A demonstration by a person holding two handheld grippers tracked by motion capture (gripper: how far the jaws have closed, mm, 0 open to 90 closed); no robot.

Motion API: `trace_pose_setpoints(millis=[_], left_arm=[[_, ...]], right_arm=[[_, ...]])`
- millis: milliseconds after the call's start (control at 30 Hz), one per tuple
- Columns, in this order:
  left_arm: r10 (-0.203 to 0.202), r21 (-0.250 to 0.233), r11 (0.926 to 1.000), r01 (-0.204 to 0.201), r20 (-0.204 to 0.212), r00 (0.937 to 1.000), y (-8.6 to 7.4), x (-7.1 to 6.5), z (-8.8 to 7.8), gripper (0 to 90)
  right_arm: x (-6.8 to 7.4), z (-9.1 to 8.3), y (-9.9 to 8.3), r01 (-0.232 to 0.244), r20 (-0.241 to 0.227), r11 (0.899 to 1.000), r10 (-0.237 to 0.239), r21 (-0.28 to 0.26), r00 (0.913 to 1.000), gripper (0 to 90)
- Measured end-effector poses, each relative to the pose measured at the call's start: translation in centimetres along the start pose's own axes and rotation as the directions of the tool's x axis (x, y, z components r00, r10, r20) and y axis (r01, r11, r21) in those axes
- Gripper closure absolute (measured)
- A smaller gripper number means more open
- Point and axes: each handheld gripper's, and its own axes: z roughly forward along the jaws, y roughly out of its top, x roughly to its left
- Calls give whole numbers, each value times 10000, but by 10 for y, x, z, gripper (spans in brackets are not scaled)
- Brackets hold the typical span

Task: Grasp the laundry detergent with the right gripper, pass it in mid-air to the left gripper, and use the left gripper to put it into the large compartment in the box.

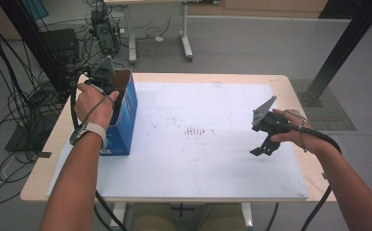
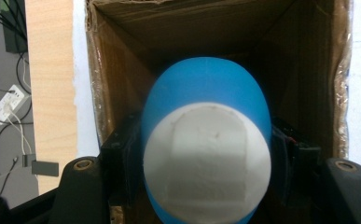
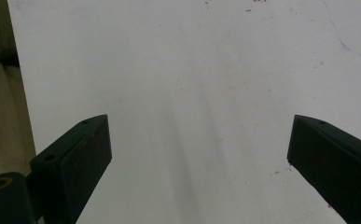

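2 grippers: left gripper (image 2: 206,186) pinching blue-and-white egg-shaped object (image 2: 206,140), directly above open cardboard box (image 2: 122,84), long axis pointing down; right gripper (image 3: 199,154) spread, idle.

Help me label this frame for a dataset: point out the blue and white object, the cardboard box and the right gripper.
blue and white object (image 2: 206,154), left gripper view, on its white face.
cardboard box (image 1: 128,113), high view, on its blue outer side.
right gripper (image 3: 199,158), right gripper view, midway between its open jaws.

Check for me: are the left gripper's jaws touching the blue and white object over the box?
Touching. In the left gripper view, the left gripper has both jaws pressed against the blue and white object.
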Motion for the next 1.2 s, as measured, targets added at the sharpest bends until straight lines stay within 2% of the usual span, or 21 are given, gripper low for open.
trace_pose_setpoints(millis=[1200], left_arm=[[0, -60, 10000, 0, -51, 10000, -1, 1, -1, 373]], right_arm=[[3, 1, 1, 98, -13, 9999, -98, 42, 10000, 64]])
